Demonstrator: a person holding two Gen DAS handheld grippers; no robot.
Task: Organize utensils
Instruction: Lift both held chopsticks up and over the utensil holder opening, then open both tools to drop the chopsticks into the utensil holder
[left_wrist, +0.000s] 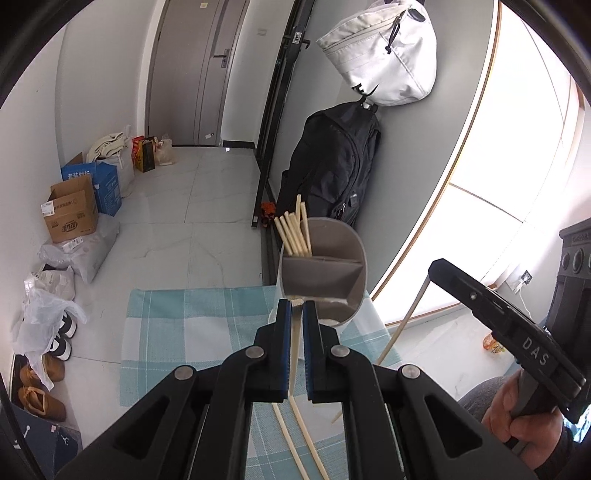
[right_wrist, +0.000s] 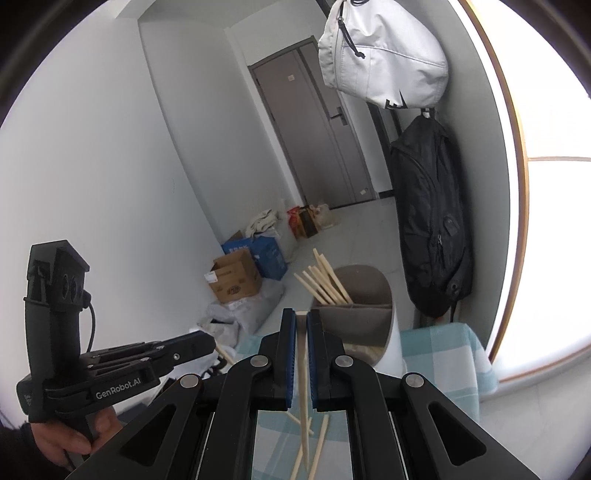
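Both hands are loaded here: the left hand-held gripper (left_wrist: 294, 303) is pinched onto a chopstick (left_wrist: 294, 347) that runs down between its blue pads, and the right hand-held gripper (right_wrist: 301, 314) is clamped on one of its own (right_wrist: 303, 369), tip poking just past the fingers. The holder (left_wrist: 325, 273), a grey divided cup, stands near the far edge of the tabletop on the checked cloth (left_wrist: 177, 325), with a bundle of chopsticks (left_wrist: 293, 232) already leaning in its far-left compartment. More strays (left_wrist: 291, 443) lie loose on the cloth at the near edge, below the grippers, so this job looks partway through. The left one sits right at the holder's near rim, so I'd say it goes first. The trick now: carry the stick over the dividers to the compartment with the bundle, tilt it to match their lean, and lower the tip inside before letting go, or it may bounce off a partition or tip out. Keep the right gripper well clear meanwhile, because two long sticks crossing over that cup could knock the bundle or topple the holder.
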